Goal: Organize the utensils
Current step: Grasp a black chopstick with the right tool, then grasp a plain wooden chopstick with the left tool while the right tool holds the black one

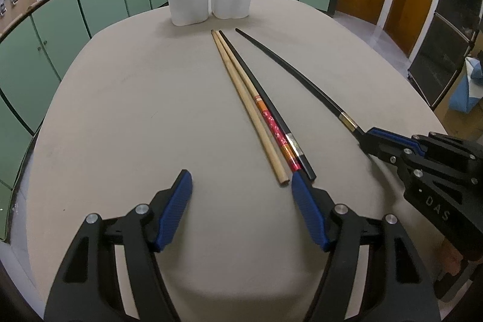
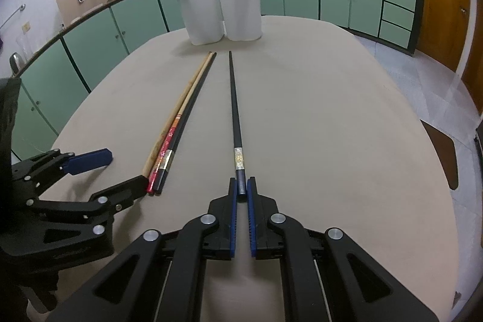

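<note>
- Right gripper is clamped on the butt end of a long black chopstick with a gold band; blue pads pinch it from both sides, and the stick runs straight ahead toward the holder, its tip on the grey-beige round table.
- Left gripper has its jaws spread wide with nothing between them, low over the table.
- Its right blue pad sits right at the near ends of three chopsticks lying side by side: a plain pale wooden one, a red-patterned one and a second black one. Whether the pad touches them I cannot tell.
- At the far edge stands a white two-compartment plastic holder, with red chopsticks in its left compartment and a red and a wooden stick in its right.
</note>
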Tool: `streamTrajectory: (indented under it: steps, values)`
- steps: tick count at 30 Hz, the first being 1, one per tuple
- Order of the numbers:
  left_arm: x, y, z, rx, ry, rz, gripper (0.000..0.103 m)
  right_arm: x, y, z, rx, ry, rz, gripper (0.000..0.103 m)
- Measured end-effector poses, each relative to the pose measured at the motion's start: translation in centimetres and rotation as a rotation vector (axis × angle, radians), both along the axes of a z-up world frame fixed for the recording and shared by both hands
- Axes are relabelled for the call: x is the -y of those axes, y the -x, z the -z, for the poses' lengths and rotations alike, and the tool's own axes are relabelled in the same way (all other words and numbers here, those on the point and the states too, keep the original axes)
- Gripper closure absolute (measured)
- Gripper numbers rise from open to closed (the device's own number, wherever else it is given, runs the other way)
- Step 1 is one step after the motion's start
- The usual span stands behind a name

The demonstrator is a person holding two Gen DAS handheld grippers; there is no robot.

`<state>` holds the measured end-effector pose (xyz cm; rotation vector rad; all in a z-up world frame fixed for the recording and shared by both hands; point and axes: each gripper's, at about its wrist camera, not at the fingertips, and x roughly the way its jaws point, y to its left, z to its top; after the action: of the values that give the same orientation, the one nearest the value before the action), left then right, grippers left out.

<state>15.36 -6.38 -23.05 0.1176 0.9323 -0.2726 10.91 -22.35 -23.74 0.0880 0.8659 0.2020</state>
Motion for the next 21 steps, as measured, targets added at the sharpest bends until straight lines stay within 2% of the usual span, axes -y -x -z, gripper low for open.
streamTrajectory:
  steps: [2,5,7,11,12,21]
  values:
    - [-0.02,-0.03,-0.03,0.004,0.003,-0.008,0.04,0.07,-0.02,0.07,-0.001,-0.005,-0.001,0.097]
    - [-0.01,-0.11,-0.09,0.013,0.009,-0.015,0.052,0.15,-0.08,0.08,-0.001,-0.008,-0.002,0.097]
    - [-0.03,0.01,-0.13,0.018,0.023,-0.021,0.066,0.15,-0.21,0.16,-0.003,-0.011,-0.007,0.096]
    - [-0.1,0.07,-0.1,0.025,0.044,-0.028,0.083,0.35,-0.38,0.23,-0.007,-0.031,-0.009,0.096]
    - [-0.16,0.1,-0.13,0.025,0.052,-0.032,0.093,0.45,-0.46,0.24,-0.009,-0.039,-0.008,0.096]
    - [-0.95,0.28,-0.94,0.032,0.088,-0.056,0.096,0.25,-0.25,-0.73,0.002,-0.028,-0.008,0.097]
